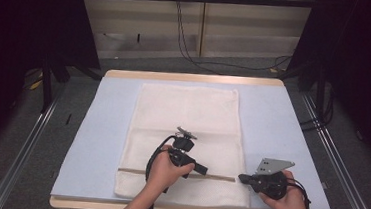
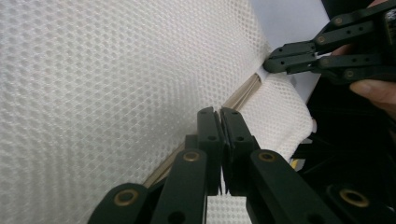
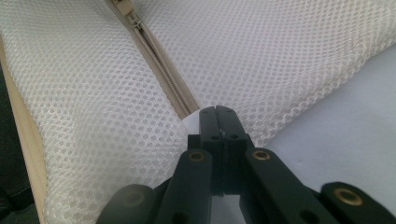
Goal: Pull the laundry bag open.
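The table (image 1: pixel 291 138), a pale blue padded sheet on a wooden top, carries one big thing: a white mesh laundry bag (image 1: pixel 187 114), lying flat from the middle toward six o'clock, a soft rectangle of fine honeycomb netting. Across its near end runs a beige zipper (image 1: pixel 138 171), a narrow woven tape with small metal teeth, stretching from about seven o'clock to five.

The work in hand looks to me like running that zipper. The right gripper (image 1: pixel 242 178), at five o'clock, has its jaws fully together, pinching the bag's edge right at the zipper's end, as an anchor, I'd say. The left gripper (image 1: pixel 204 169), just left of it over the zipper line, also has its jaws pressed together; in the left gripper view they sit at the tape, probably on the slider, though I can't make out the pull itself.

The next move would call for a steady draw along the tape while the right keeps the netting taut, since loose mesh bunches easily.
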